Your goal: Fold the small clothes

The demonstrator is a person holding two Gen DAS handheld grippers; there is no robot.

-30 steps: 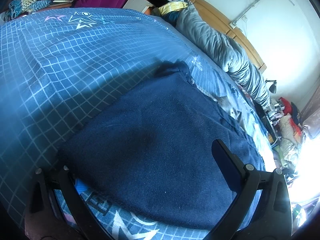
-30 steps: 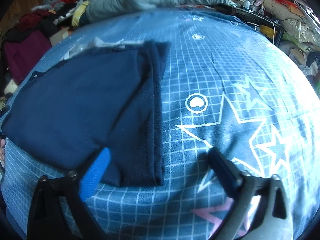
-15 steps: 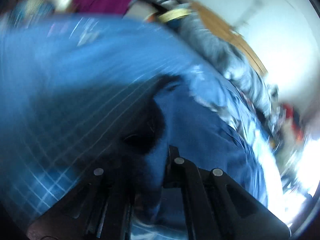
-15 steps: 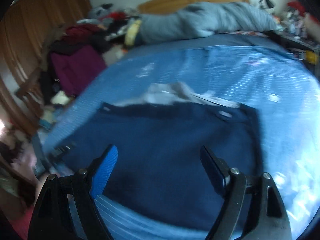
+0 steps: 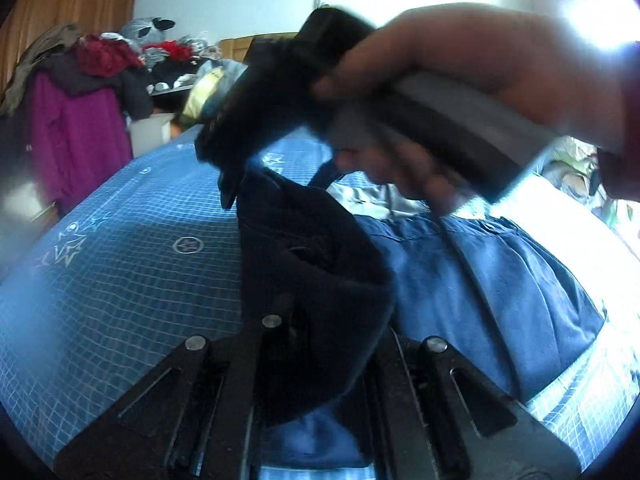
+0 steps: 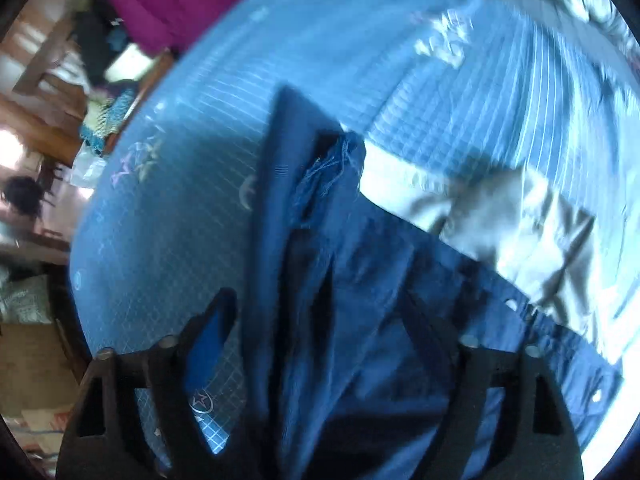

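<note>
In the left wrist view, left gripper (image 5: 320, 344) clamped narrow on a raised edge of the navy garment (image 5: 312, 280), above the bed (image 5: 120, 260). Soft, limp, light; best pinched at hems. In the right wrist view, right gripper (image 6: 332, 344) spread wide around draped garment (image 6: 360, 320).

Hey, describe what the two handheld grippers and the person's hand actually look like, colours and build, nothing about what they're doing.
The left gripper is black plastic with slotted linkage arms and round silver pivot pins. The right gripper has the same black frame and pins, plus a blue pad inside one finger. From the left wrist view its body looks black and grey, gripped by a bare right hand. No cables show.
</note>
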